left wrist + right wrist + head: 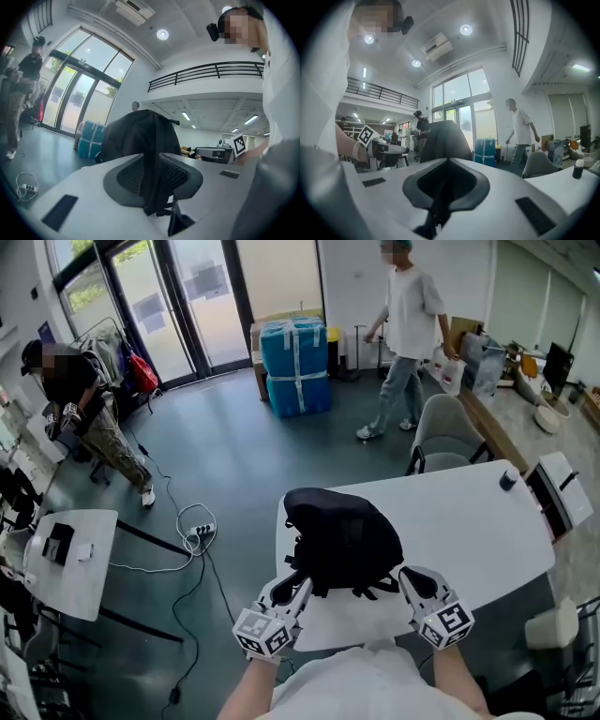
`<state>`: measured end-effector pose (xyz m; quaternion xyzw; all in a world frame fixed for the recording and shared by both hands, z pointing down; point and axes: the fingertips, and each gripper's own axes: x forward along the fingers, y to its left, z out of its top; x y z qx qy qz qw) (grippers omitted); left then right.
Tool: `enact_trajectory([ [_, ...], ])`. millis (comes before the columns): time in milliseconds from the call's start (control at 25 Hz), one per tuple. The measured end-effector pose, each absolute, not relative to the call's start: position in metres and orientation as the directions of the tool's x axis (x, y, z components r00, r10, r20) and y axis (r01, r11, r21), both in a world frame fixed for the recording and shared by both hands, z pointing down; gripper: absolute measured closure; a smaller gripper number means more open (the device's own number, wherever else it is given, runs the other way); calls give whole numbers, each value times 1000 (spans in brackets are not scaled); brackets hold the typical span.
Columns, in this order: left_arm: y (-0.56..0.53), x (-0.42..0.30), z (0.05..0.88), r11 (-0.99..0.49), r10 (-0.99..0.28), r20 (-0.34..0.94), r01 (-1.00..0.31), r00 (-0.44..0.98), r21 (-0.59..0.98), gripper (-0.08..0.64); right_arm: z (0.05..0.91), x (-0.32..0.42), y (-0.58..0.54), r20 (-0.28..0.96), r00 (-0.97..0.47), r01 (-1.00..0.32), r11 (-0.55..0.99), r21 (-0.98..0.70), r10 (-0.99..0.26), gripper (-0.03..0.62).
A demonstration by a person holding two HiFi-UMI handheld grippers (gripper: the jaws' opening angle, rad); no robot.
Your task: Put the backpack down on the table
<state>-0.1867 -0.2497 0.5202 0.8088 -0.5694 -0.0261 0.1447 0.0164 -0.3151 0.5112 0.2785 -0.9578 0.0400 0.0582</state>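
**Black backpack near the bench edge, held by its straps alone**

The backpack [342,540] sits over the near left part of the white bench [469,521]; I cannot tell whether its base touches. The left gripper [300,587] has its fingers [124,180] clamped on a wide strap [151,187]. The right gripper [411,579] has its fingers [466,180] pressed together on a thin strap [438,206]. That thin strap looks like the weak point: if it slides out, the load swings on one side. Letting go unevenly, or too near the left edge, could tip the backpack off the bench onto the floor [234,474].
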Motion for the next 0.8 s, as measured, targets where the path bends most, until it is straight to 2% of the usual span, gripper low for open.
enact_trajectory([
  [320,-246,-186,514,-318,-929,120,-921,350,225,454,499,17,-318,165,-812,-563,826,36,-560,575],
  [800,-239,-189,519,-305,-931,129,-923,340,234,457,501,16,-313,180,-820,-544,838,52,-543,577],
])
